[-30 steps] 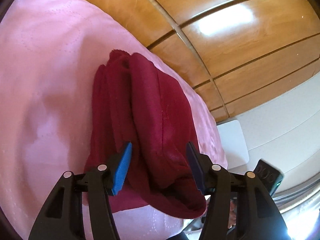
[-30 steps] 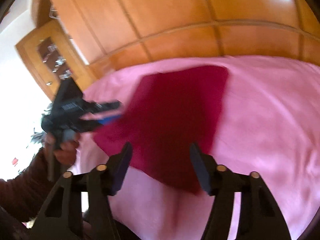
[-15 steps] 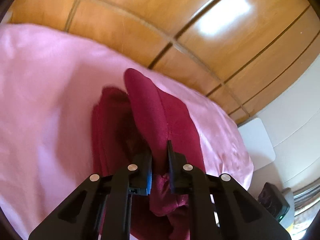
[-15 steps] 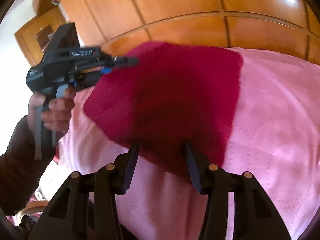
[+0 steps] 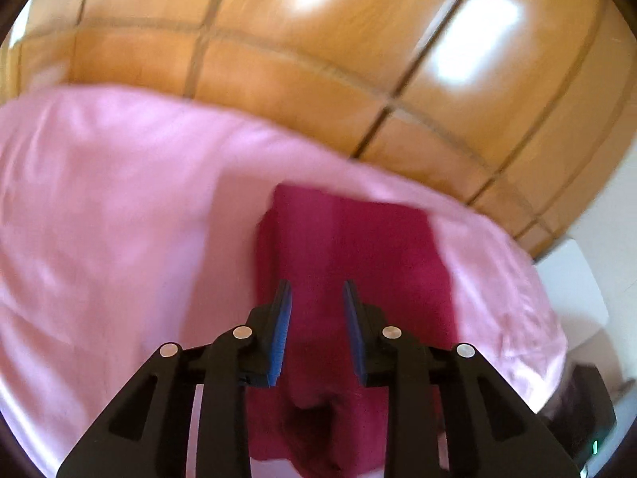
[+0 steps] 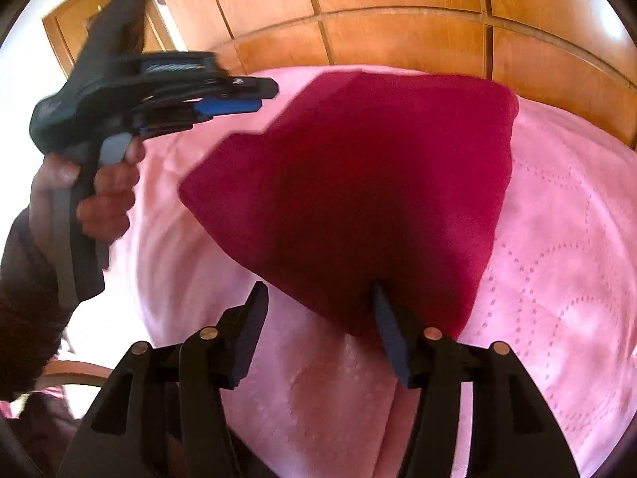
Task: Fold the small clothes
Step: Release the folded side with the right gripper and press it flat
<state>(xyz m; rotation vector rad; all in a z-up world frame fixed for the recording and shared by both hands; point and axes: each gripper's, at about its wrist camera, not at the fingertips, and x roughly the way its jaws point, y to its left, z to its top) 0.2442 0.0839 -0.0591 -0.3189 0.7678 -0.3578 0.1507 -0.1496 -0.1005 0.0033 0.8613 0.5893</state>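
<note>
A dark red garment (image 5: pixel 358 247) lies folded flat on the pink bedspread (image 5: pixel 99 219). My left gripper (image 5: pixel 316 290) hovers above it, its blue pads apart and the jaws opening, with nothing pinched between them. In the right wrist view the same left gripper (image 6: pixel 266 93) is held in a hand (image 6: pixel 103 191) up and left of the garment (image 6: pixel 358 179), clear of it. My right gripper (image 6: pixel 318 298) is low at the garment's near edge. Its jaws are opening. That edge runs between them and the right finger (image 6: pixel 382 310) meets the cloth, with no pinch.
Wooden panelling (image 6: pixel 398 40) rises just behind the bed. A white bedside unit (image 5: pixel 573 279) and a dark device (image 5: pixel 585 406) sit beyond the bed's right edge. The quilted pink bedspread (image 6: pixel 557 259) stretches to the right of the garment.
The left gripper pinched a raised fold of the red garment half a second ago. It has since let go and lifted, and the garment lies flat. The right gripper has moved in to the near edge.
</note>
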